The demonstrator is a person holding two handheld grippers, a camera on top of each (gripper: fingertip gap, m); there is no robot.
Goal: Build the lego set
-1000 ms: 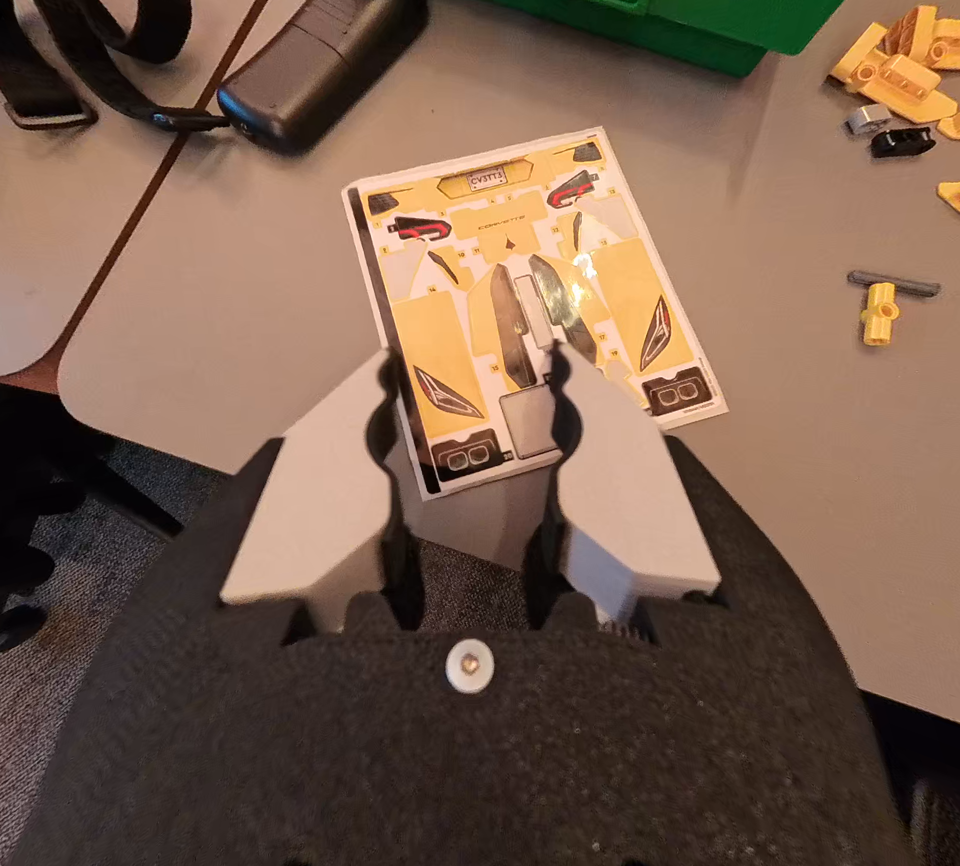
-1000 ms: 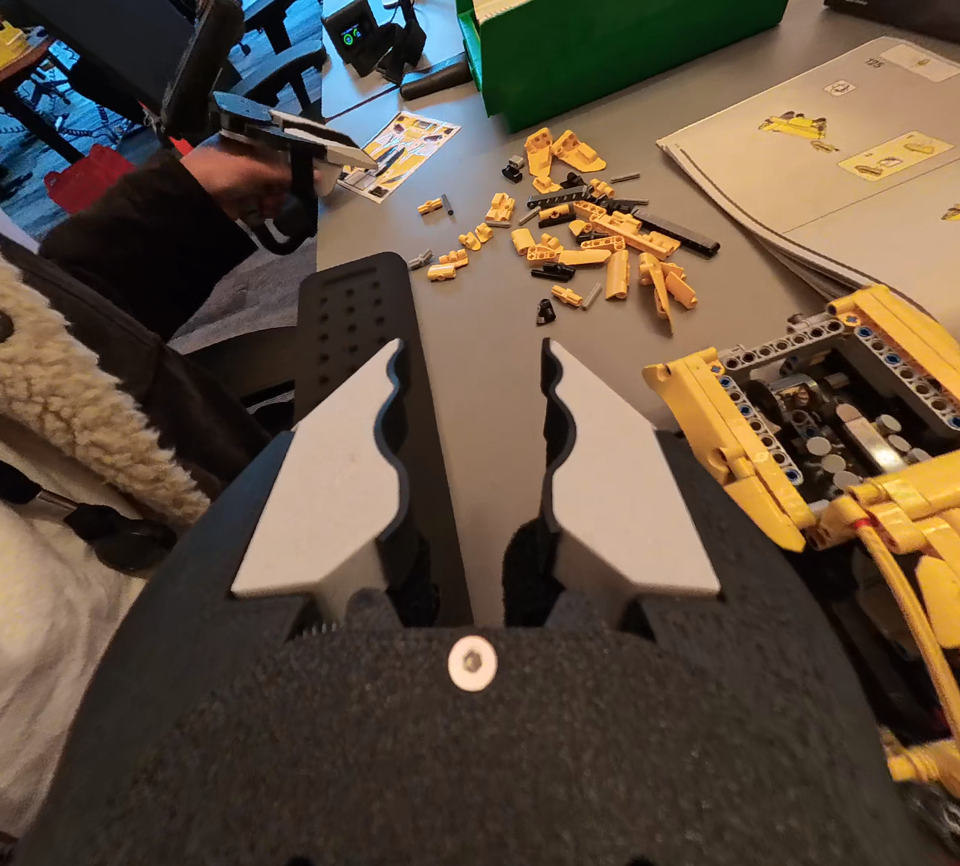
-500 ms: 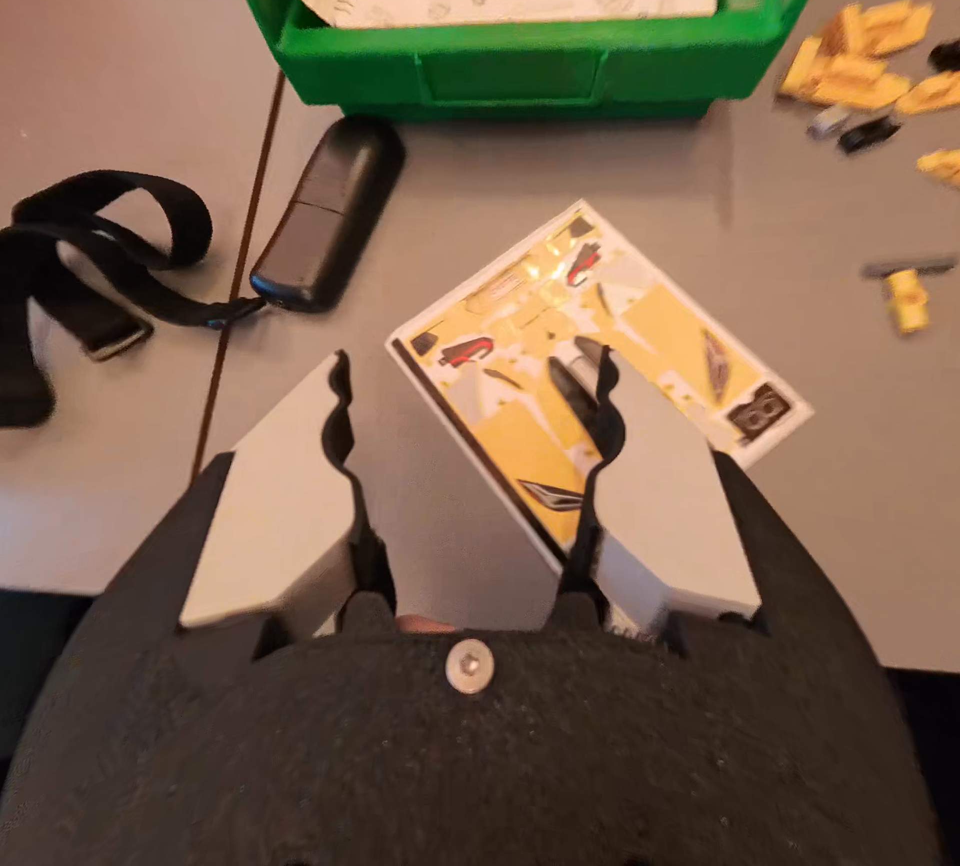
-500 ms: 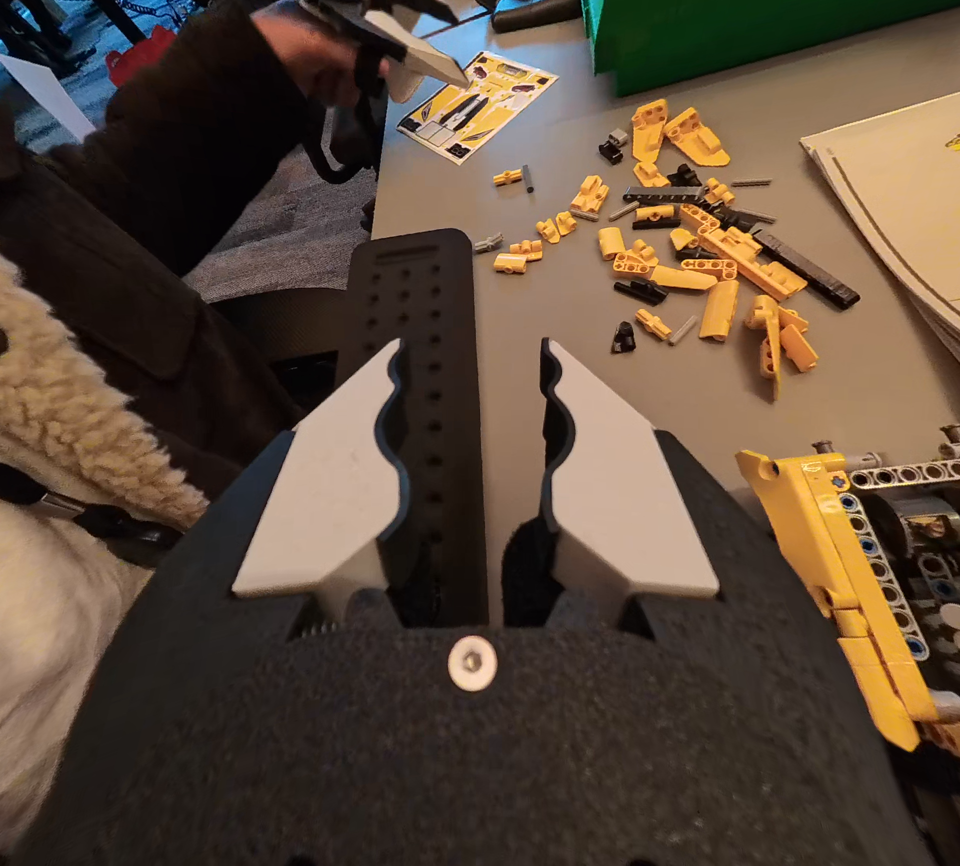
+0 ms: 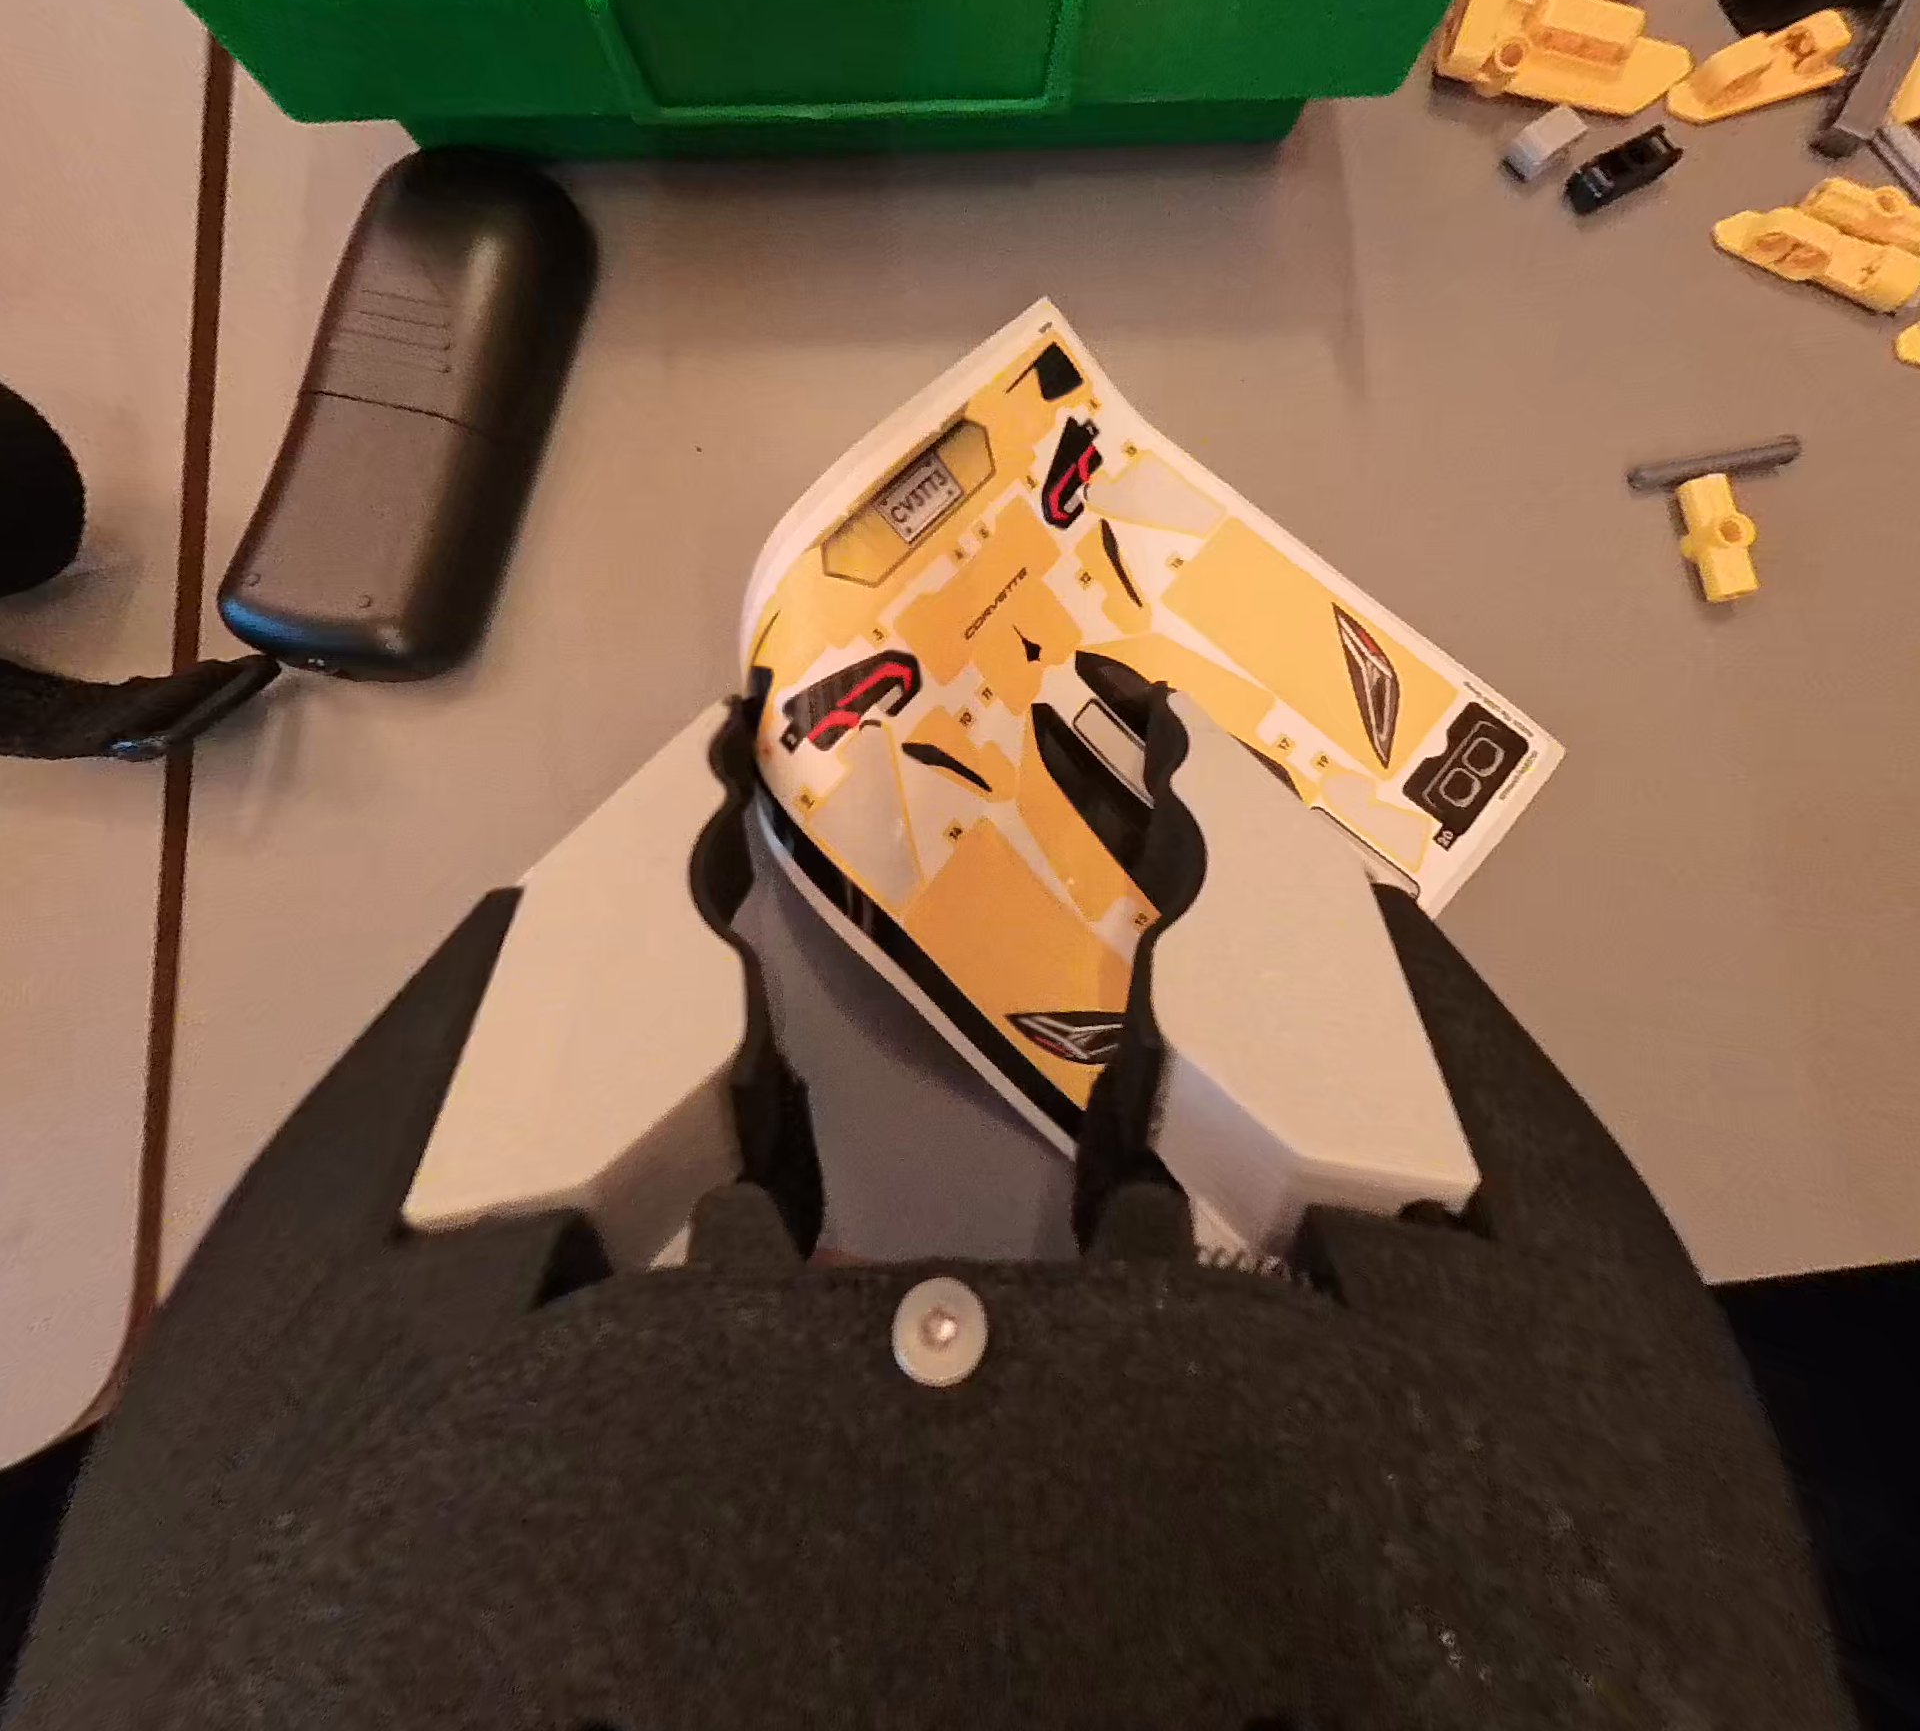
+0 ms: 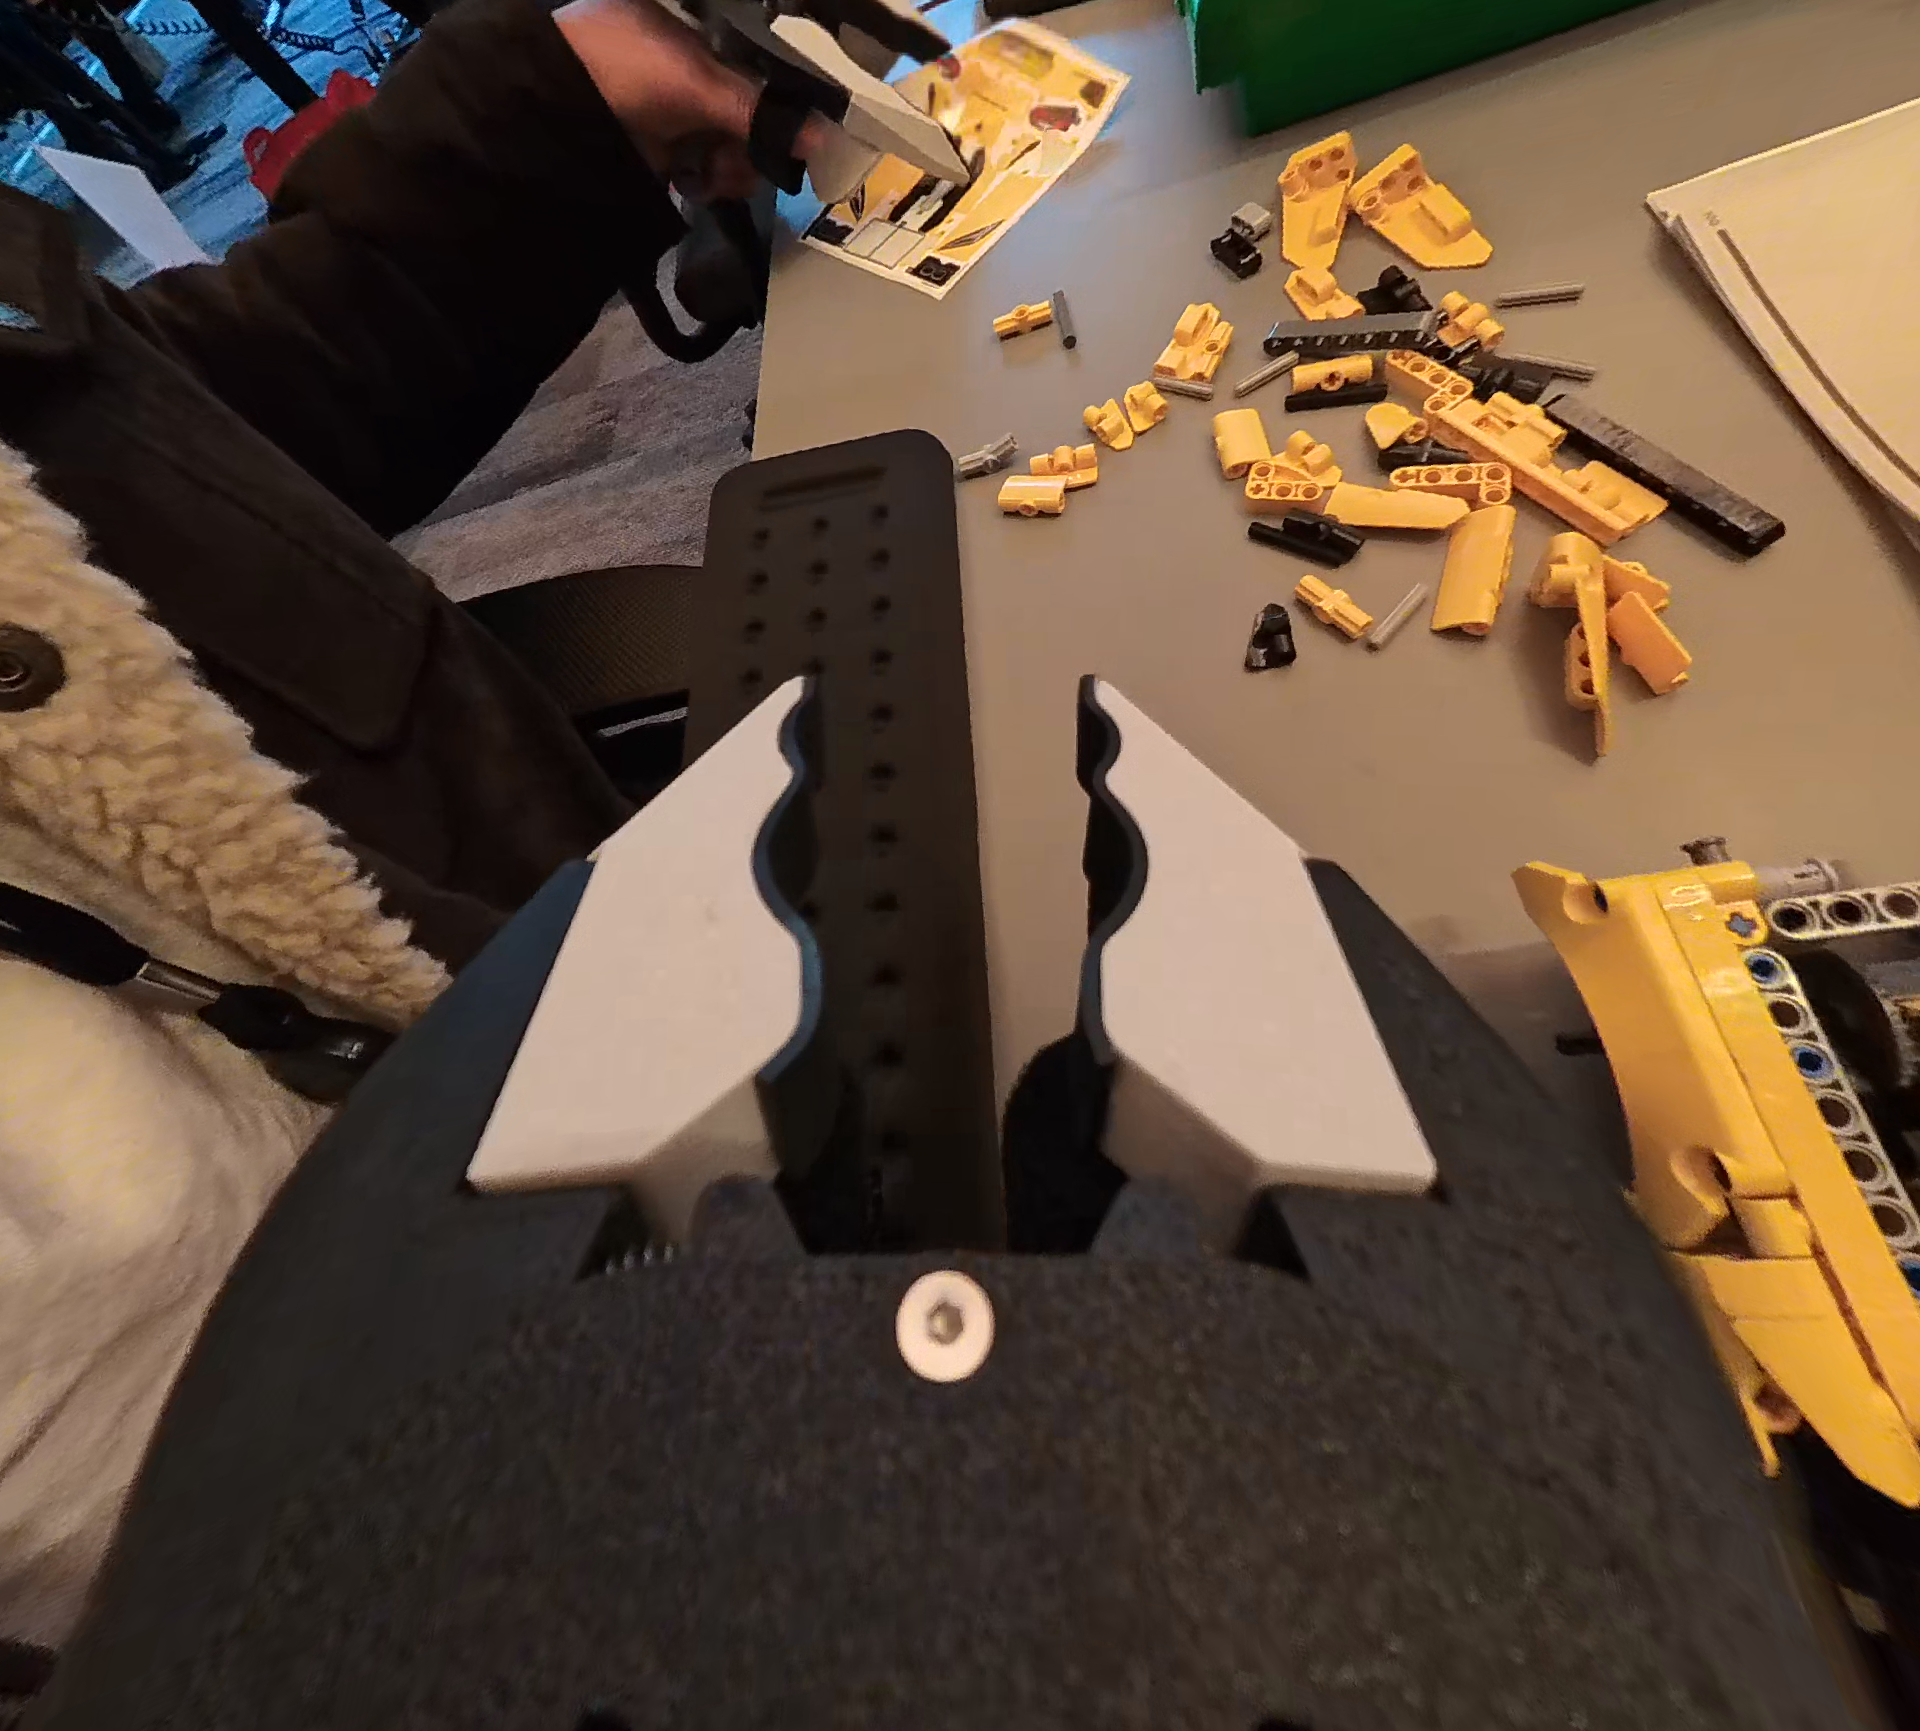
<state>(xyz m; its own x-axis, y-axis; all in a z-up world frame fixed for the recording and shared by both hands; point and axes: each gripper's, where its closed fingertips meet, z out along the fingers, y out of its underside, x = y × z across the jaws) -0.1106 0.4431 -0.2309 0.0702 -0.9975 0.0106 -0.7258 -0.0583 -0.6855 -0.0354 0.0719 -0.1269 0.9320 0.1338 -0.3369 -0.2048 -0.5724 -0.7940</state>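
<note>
Now the glossy yellow-and-white sticker sheet (image 5: 1132,694) no longer lies flat as it did a second ago: its left edge has curled up off the grey tabletop (image 5: 935,247) and buckles against the left finger of the left gripper (image 5: 945,725). Half a second back the jaws stood wider, over a flat sheet; they have since drawn inward, and the sheet bows between them. They are not yet together, so I judge this a pinch in progress, not a firm hold.

Going left to right in the left wrist view: a black oblong case with a strap (image 5: 405,424) lies at the table seam, the green plastic bin (image 5: 831,8) sits beyond, then the sheet, then a small yellow connector on a grey axle (image 5: 1714,518), and loose yellow and black Lego pieces (image 5: 1590,40) at the far right.

In the right wrist view, a dark sleeve and hand (image 6: 665,92) carry the left gripper down onto the sheet at the left. The right gripper (image 6: 945,705) hangs in the middle with a moderate gap and nothing between its fingers, a black perforated strap-like bar (image 6: 842,601) beneath it. The scattered pieces lie beyond, the open instruction booklet (image 6: 1818,258) farther right, and the partly built yellow Lego car (image 6: 1745,1058) at the right edge.

The buckle suggests the sheet is being raised for sticker work; a thin sheet may crease or slip.
</note>
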